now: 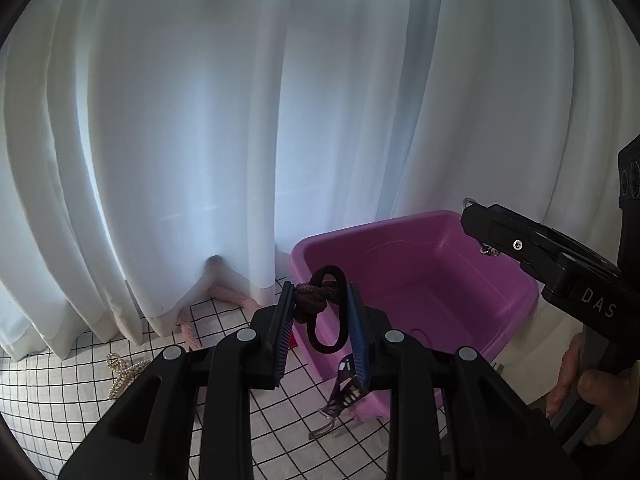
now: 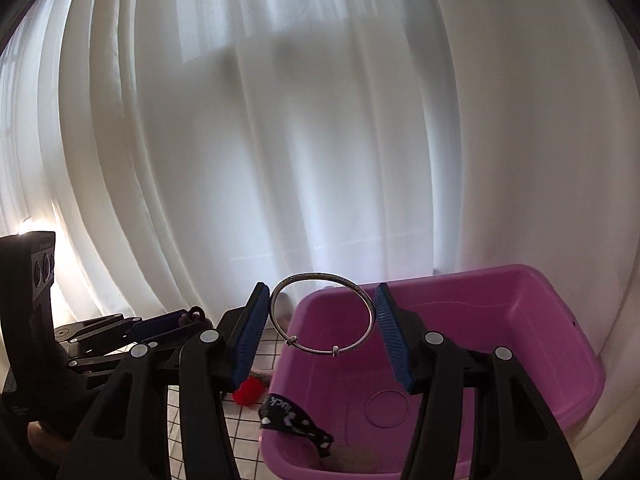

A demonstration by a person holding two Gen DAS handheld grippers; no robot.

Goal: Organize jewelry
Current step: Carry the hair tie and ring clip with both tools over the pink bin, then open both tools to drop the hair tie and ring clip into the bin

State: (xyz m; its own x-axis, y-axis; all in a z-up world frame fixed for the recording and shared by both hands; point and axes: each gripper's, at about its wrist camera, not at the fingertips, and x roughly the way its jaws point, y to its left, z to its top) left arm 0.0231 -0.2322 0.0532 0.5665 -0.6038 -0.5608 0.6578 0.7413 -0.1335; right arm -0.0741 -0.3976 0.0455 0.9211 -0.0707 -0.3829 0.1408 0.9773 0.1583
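Pinching a knotted dark hair tie (image 1: pixel 320 304) between its blue pads, the left hand-held gripper (image 1: pixel 320 320) hangs above the near left corner of the pink plastic bin (image 1: pixel 516 280); the tie's black loop droops below the pads, in front of the bin's near wall. The right hand-held gripper (image 2: pixel 322 320) clamps a thin silver bangle (image 2: pixel 323 312) by its two sides, the ring upright over the bin's left rim, with two small beads on its lower arc. A thin ring (image 2: pixel 387 408) lies flat on the bin's floor. A dark printed ribbon (image 2: pixel 294 420) drapes over the bin's near left corner, and a red pom-pom (image 2: pixel 248 392) sits on the grid-patterned table (image 1: pixel 48 384) just left of that corner. Farther left of the bin, a gold rhinestone hair claw (image 1: pixel 122 372) rests on the table, and a pale pink braided rope (image 1: pixel 232 296) lies at the hem of the white curtain (image 1: pixel 200 120) behind the bin. A hand (image 1: pixel 592 404) grips the right tool's handle.
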